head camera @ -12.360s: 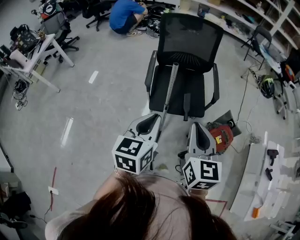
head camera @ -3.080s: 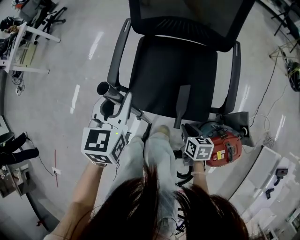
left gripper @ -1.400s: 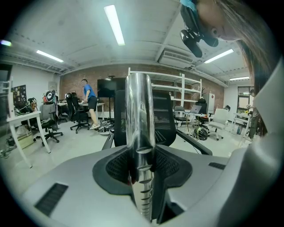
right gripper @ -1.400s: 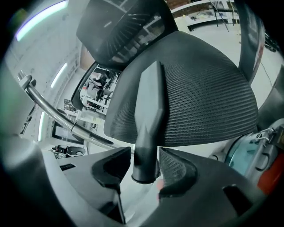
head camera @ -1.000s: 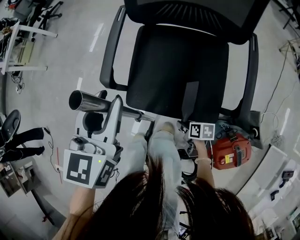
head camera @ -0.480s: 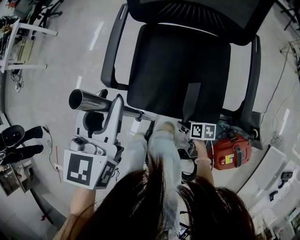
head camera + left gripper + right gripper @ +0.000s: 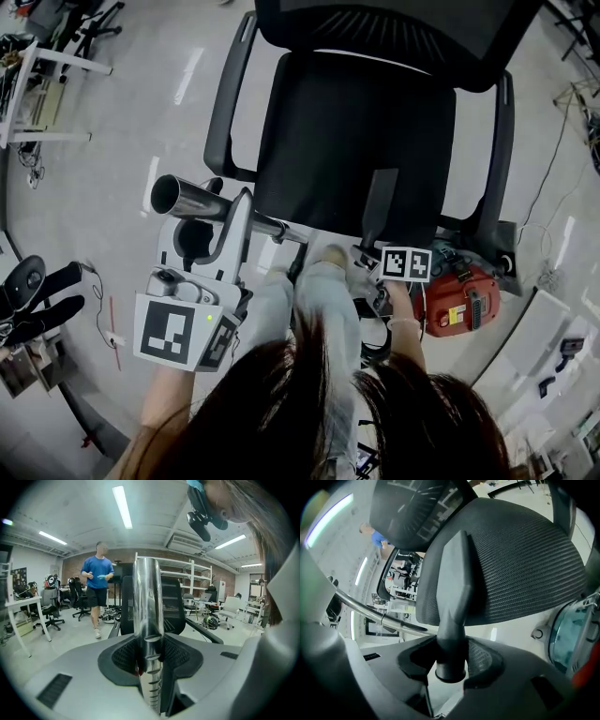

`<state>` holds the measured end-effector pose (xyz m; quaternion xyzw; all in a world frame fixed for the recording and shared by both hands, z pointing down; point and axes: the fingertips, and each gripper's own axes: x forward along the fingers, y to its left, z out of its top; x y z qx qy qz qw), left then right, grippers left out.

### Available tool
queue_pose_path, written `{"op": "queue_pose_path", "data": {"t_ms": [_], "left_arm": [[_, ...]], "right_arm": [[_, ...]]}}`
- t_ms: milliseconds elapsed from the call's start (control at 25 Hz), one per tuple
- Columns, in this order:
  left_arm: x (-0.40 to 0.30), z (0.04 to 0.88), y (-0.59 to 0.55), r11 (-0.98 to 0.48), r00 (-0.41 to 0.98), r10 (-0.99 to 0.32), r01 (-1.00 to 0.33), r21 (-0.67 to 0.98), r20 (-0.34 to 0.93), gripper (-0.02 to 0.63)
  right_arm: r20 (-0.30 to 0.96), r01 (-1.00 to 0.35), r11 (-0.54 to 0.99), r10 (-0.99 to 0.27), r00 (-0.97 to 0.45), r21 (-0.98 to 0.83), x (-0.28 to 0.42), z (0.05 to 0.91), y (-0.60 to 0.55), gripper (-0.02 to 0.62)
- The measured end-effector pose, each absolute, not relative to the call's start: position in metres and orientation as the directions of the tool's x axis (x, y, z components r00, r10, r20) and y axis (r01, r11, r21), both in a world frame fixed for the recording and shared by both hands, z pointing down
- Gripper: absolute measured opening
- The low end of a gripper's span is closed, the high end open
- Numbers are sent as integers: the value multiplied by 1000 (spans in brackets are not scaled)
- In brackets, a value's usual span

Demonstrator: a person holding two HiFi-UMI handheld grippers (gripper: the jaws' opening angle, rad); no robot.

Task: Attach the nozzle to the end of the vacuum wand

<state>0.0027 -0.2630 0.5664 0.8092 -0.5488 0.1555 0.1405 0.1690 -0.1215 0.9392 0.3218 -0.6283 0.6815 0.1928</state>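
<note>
Grey workshop floor [image 7: 103,141], an office chair [image 7: 328,131] at 12 o'clock. The left gripper [image 7: 150,670] clamps the steel vacuum wand [image 7: 147,597]. The right gripper [image 7: 451,663] clamps the dark crevice nozzle [image 7: 453,588], well apart at the wand's 3 o'clock. Both are in hand; joining them remains.

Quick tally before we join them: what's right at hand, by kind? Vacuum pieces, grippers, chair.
vacuum wand: 1
nozzle: 1
red vacuum body: 1
grippers: 2, left gripper shut on the wand, right gripper shut on the nozzle
office chair: 1
Total: 6
</note>
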Motion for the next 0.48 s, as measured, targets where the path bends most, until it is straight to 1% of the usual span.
{"op": "queue_pose_path", "data": {"t_ms": [240,480], "left_arm": [[7,563,-257,-381,392,-824,-918,111,409,144],[0,559,-252,-393,391,-818,-916,86,423,144]], "right_arm": [[677,-656,-169,-181,-714,-736,169,922,-118,183],[679,-652,-187,-223,-700,-734,168,897,-115,183]]}}
